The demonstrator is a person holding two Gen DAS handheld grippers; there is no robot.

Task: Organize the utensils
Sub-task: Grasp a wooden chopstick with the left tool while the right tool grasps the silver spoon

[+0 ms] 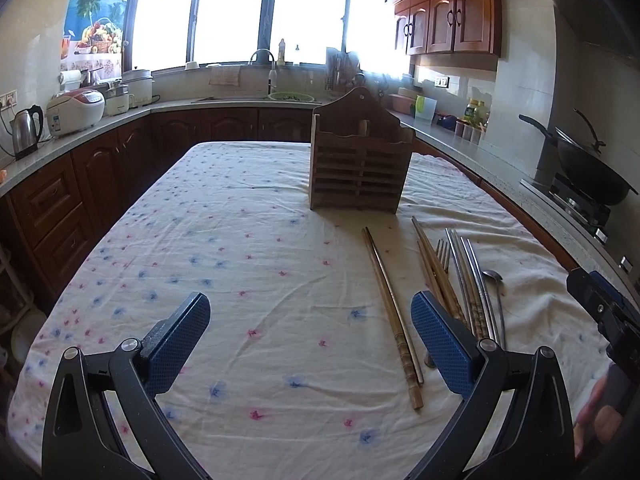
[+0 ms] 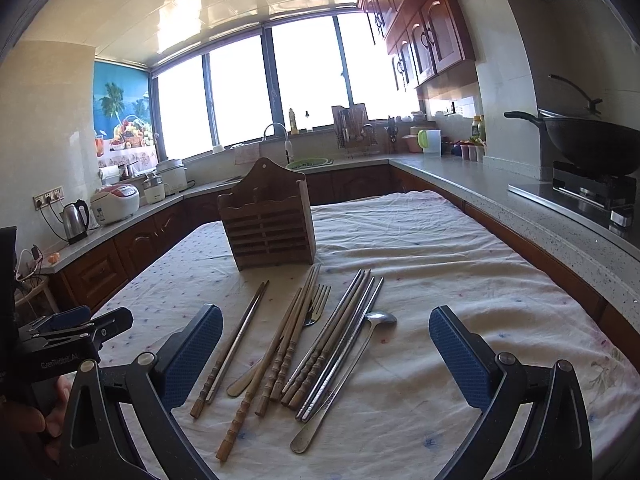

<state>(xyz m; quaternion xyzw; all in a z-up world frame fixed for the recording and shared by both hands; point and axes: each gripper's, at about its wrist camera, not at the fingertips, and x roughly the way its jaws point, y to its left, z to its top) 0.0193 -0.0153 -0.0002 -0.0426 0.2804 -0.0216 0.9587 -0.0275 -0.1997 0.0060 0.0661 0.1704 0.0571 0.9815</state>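
A slatted wooden utensil holder (image 1: 360,168) stands upright on the floral tablecloth (image 1: 240,260); it also shows in the right wrist view (image 2: 270,224). In front of it lie several wooden chopsticks (image 2: 280,352), a separate chopstick pair (image 1: 394,316) (image 2: 232,344), metal chopsticks (image 2: 340,344), a fork (image 2: 318,304) and a spoon (image 2: 352,360). My left gripper (image 1: 310,344) is open and empty, just left of the utensils. My right gripper (image 2: 326,356) is open and empty, hovering over the utensil pile.
Kitchen counters ring the table. A kettle (image 1: 26,130) and rice cooker (image 1: 76,110) stand on the left counter, a sink (image 1: 276,98) at the back, a black wok (image 2: 588,142) on a stove at the right. The left gripper's body (image 2: 68,336) shows at the right view's left edge.
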